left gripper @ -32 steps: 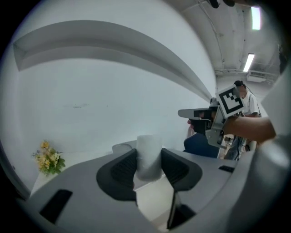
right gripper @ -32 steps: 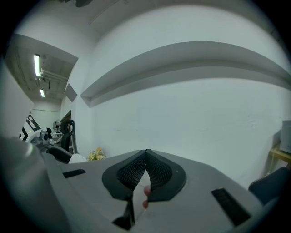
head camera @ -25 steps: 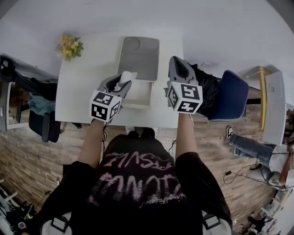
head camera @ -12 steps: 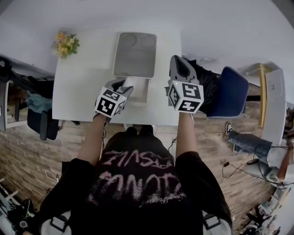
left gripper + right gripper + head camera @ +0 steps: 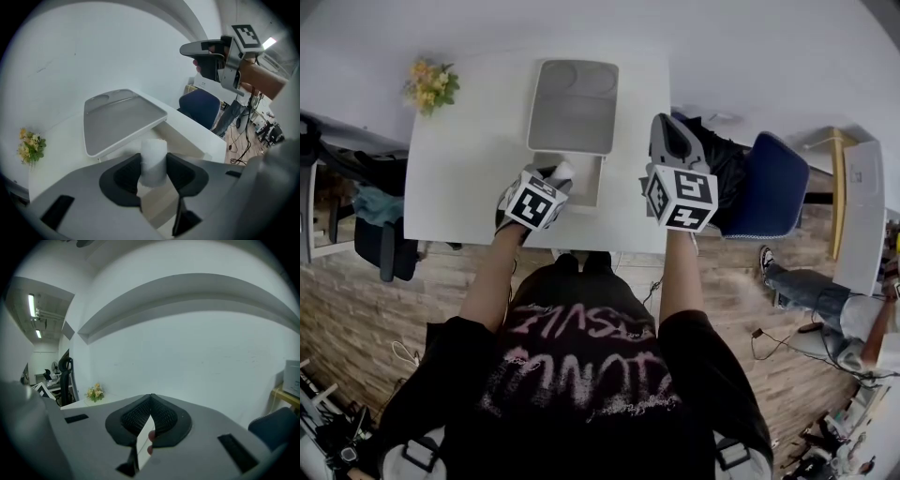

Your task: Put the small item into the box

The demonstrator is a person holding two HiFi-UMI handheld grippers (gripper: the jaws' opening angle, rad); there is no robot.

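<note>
The small item is a white cylinder (image 5: 153, 159), upright between the dark pads of my left gripper (image 5: 153, 169), which is shut on it. In the head view the left gripper (image 5: 557, 175) holds the cylinder (image 5: 562, 172) over the left part of the white box (image 5: 589, 184). The box's grey lid (image 5: 574, 105) stands open behind it, and it also fills the middle of the left gripper view as the lid (image 5: 119, 119). My right gripper (image 5: 669, 129) hangs to the right of the box, raised off the table. Its jaws (image 5: 151, 401) meet at the tips and grip nothing.
The box sits near the front edge of a white table (image 5: 464, 178). A bunch of yellow flowers (image 5: 431, 84) stands at the table's far left corner. A blue chair (image 5: 773, 192) is off the right side, with a dark chair (image 5: 380, 244) at the left.
My left gripper has carried the cylinder right and lower, from beside the box's left wall to over its open compartment. The right gripper has barely moved.
</note>
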